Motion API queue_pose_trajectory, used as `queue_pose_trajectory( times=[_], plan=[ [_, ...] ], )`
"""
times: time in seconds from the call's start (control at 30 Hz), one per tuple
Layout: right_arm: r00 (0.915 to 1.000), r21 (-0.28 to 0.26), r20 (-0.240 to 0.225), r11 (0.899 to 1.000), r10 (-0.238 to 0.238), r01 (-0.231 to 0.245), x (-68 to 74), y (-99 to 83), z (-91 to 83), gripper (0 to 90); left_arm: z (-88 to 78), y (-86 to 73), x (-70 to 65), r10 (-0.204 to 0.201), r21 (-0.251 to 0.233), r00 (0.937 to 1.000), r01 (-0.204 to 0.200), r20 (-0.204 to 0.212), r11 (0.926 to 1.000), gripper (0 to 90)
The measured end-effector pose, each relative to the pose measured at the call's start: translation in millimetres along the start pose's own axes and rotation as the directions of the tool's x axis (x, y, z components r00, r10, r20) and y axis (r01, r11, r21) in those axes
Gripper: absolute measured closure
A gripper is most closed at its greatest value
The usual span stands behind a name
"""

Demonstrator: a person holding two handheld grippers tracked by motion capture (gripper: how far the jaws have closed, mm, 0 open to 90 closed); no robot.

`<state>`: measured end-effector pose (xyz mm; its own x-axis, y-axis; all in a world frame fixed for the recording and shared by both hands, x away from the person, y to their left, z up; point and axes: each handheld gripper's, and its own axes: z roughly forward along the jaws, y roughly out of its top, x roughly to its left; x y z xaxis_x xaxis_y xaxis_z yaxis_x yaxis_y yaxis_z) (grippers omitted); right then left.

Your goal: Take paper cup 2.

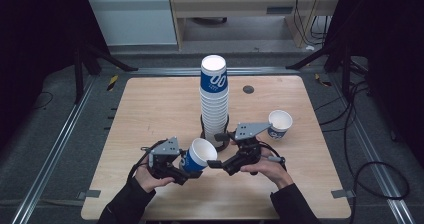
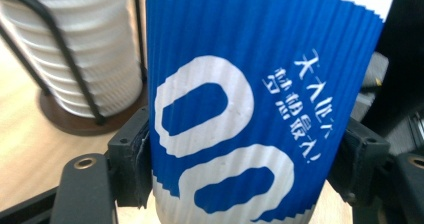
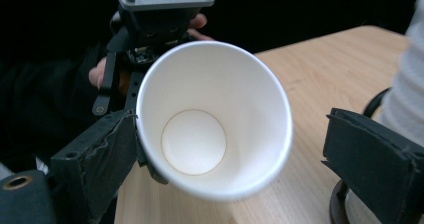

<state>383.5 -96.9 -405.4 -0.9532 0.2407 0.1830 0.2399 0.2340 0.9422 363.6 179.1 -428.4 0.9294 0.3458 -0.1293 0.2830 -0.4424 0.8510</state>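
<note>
Gripping a ribbed blue-and-white paper cup (image 1: 199, 156), left gripper (image 1: 187, 168); right gripper (image 1: 216, 163) wide open

black sleeves (image 1: 127, 204), black grippers topped with grey three-cornered screwed plates (image 1: 252, 129).

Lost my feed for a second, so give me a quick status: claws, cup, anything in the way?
Left claw shut on blue cup, tilted, mouth toward right claw. Right claw open at its rim. Cup stack close behind; loose cup off right.
</note>
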Motion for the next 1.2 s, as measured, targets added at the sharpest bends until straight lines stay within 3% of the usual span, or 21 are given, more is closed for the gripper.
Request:
queue_pose_trajectory(
  times=[0.1, 0.27, 0.4, 0.63, 1.03, 1.2],
  plan=[
    [0.9998, -0.026, -0.002, 0.999, 0.021, -0.021, -3.2, -1.5, -1.4, 7.6, -5.1, 1.8, 0.2, -0.009, -0.043, 0.9999, 0.009, -0.005, 0.9990, 25.3],
    [0.9987, -0.007, -0.036, 0.999, 0.037, -0.037, -1.2, -5.8, 9.0, 7.6, -3.9, 4.7, -4.2, -0.002, -0.065, 1.0000, 0.002, 0.001, 0.9979, 25.3],
    [0.9972, 0.005, -0.067, 0.999, 0.033, -0.033, 3.7, -7.8, 20.3, 7.6, 4.7, 4.9, -10.1, 0.013, -0.047, 0.9999, -0.013, 0.007, 0.9988, 25.3],
    [0.9960, 0.000, -0.079, 0.999, 0.041, -0.041, 6.0, -10.1, 27.1, 14.2, 14.4, 4.8, -17.0, 0.029, -0.030, 0.9996, -0.029, -0.001, 0.9991, 25.3],
    [0.9956, 0.001, -0.080, 0.999, 0.048, -0.048, 5.6, -8.7, 24.0, 18.0, 13.3, 4.0, -14.6, 0.017, -0.039, 0.9998, -0.017, 0.003, 0.9991, 24.4],
    [0.9980, -0.045, -0.053, 0.998, 0.035, -0.037, 3.6, -2.8, 10.6, 18.0, 13.3, 0.3, -11.3, 0.001, -0.018, 0.9999, -0.002, -0.014, 0.9998, 23.3]
  ],
)
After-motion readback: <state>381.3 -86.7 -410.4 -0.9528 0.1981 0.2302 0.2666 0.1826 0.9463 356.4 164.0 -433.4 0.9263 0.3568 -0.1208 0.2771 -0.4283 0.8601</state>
